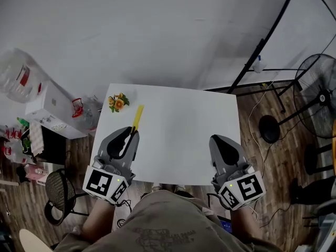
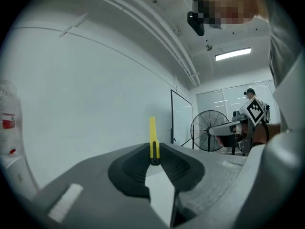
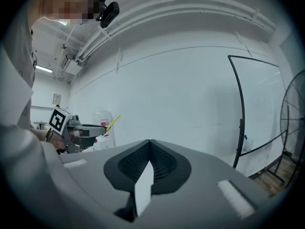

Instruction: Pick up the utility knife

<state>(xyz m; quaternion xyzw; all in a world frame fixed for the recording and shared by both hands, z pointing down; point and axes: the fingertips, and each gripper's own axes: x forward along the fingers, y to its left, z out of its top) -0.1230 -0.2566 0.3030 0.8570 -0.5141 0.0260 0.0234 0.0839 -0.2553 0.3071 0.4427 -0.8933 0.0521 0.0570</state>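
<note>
The utility knife is a slim yellow bar. My left gripper is shut on its near end, and the rest sticks out forward past the jaws over the left part of the white table. In the left gripper view the knife stands up from between the closed jaws of the gripper. My right gripper is over the table's right front, shut with nothing in it, as its own view also shows. The right gripper view catches the left gripper and the knife at the left.
A small bunch of flowers lies at the table's far left corner. A standing fan and a black frame stand are to the right. Boxes and clutter and a wire chair crowd the left.
</note>
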